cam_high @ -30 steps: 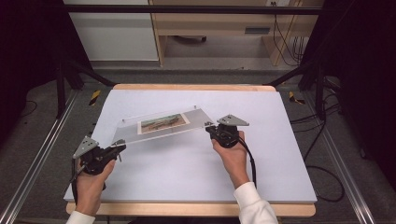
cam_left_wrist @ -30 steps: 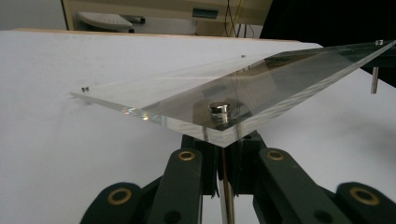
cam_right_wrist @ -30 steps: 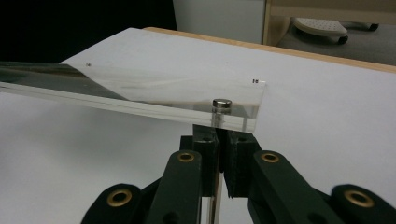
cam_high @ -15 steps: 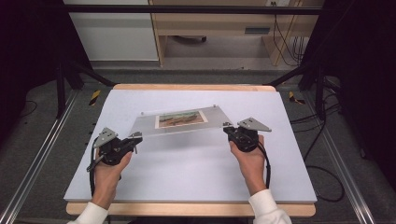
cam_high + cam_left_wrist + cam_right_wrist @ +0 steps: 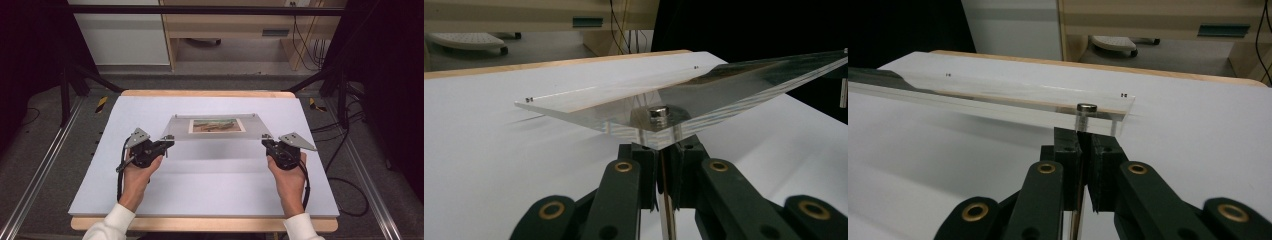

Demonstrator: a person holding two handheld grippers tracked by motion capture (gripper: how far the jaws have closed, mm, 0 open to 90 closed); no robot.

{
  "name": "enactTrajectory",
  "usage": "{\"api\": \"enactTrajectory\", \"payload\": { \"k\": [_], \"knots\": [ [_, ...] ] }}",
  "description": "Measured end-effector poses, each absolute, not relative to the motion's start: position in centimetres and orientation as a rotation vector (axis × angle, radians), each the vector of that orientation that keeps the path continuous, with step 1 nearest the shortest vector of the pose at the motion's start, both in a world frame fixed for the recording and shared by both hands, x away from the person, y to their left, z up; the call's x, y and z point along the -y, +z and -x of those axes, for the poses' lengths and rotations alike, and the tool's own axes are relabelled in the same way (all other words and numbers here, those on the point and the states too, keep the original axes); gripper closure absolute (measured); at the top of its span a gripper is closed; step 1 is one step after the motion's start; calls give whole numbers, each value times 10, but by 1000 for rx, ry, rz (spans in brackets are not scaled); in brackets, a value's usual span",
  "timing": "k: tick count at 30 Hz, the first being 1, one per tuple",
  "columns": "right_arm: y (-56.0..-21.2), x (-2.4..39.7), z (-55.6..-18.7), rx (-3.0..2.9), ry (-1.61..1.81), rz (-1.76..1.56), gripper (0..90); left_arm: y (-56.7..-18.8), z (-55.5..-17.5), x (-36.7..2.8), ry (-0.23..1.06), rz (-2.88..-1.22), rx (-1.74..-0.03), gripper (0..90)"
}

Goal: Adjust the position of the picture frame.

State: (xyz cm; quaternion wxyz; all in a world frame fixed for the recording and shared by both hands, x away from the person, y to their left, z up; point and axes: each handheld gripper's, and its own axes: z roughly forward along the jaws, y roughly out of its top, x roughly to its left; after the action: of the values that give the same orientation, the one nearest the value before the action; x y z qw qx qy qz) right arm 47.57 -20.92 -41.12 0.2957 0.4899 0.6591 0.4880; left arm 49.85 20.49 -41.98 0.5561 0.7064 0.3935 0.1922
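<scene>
A clear acrylic panel with a landscape picture mounted in its middle hangs just above the white table. My left gripper is shut on the panel's near left corner and my right gripper on its near right corner. In the left gripper view the jaws of the left gripper pinch the panel at its edge, under a small metal stud. The right gripper view has the right gripper clamped below another stud at the corner of the panel.
The table has a wooden rim along its far side. Yellow-and-black tools lie off the table at far left and far right. Cables trail on the floor at right; metal rails flank the table.
Both hands have carried the panel to the right. The panel, skewed before, now lies square to the table's edges.
</scene>
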Motion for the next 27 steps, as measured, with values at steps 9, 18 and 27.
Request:
{"api": "enactTrajectory", "payload": {
  "k": [9, 18, 27],
  "knots": [
    [-415, 213, -471, -1725, 1285, -1316, 846, -423, -501, -202, 455, -1668, -914, 824],
    [-421, 213, -466, -1713, 1295, -1329, 846, -426, -496, -202, 458, -1668, -913, 824],
    [-429, 207, -463, -1725, 1286, -1333, 843, -430, -493, -208, 458, -1674, -925, 824]
  ]
}}
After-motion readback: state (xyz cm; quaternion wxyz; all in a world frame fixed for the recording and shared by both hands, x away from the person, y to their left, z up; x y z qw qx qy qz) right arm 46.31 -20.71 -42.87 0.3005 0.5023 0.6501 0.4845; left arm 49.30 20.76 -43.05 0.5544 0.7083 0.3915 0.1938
